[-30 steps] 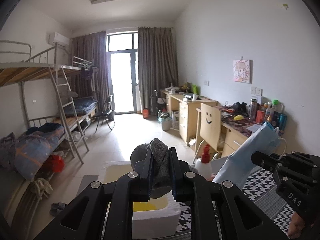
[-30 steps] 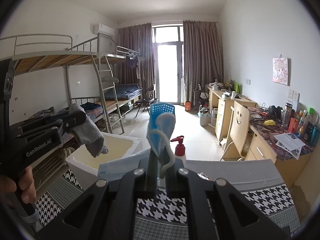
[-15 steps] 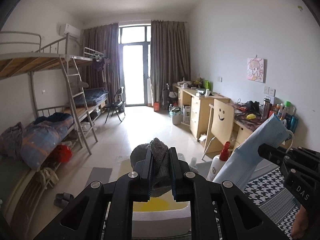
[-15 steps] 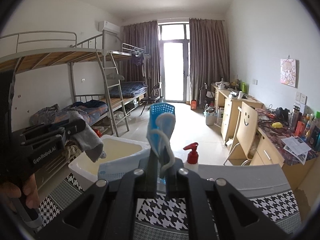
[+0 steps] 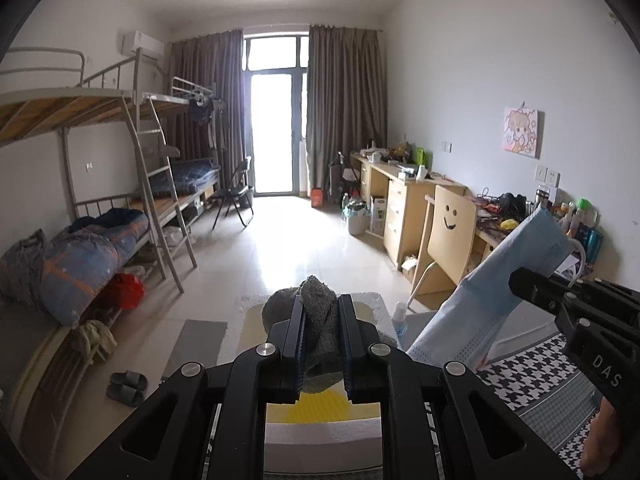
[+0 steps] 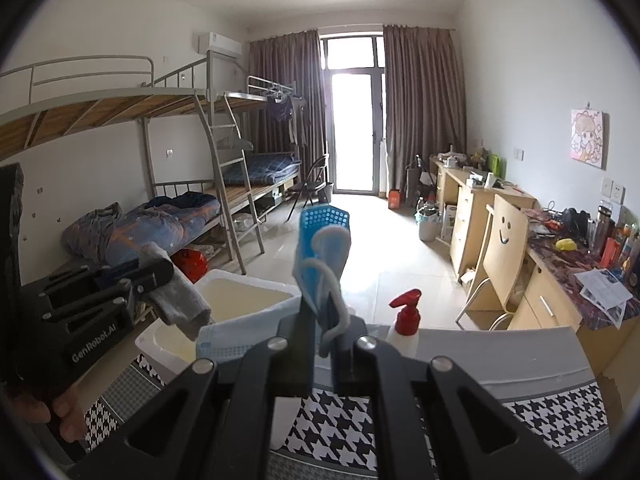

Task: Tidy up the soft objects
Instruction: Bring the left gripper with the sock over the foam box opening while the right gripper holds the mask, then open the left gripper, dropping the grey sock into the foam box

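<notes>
Two grippers are in my view, each holding something soft above a counter covered with a grey and black-and-white houndstooth cloth.

My left gripper has its fingers closed narrowly on a grey sock, which bunches up between them and bulges above the tips. From the right wrist view, the same left gripper sits at the left, and the sock droops from it over the near corner of a white foam box. That open box has a pale yellow inside and stands at the left end of the counter.

My right gripper has its fingers pinched on a light blue face mask, held upright with its white ear loop hanging down in front. From the left wrist view, the right gripper comes in from the right and the mask hangs down slantwise from it.

Just beside the box on the counter stands a white pump bottle with a red top. Behind the counter are a wooden chair with a smiley face on its back and a row of cluttered desks along the right wall. A metal bunk bed lines the left wall.
</notes>
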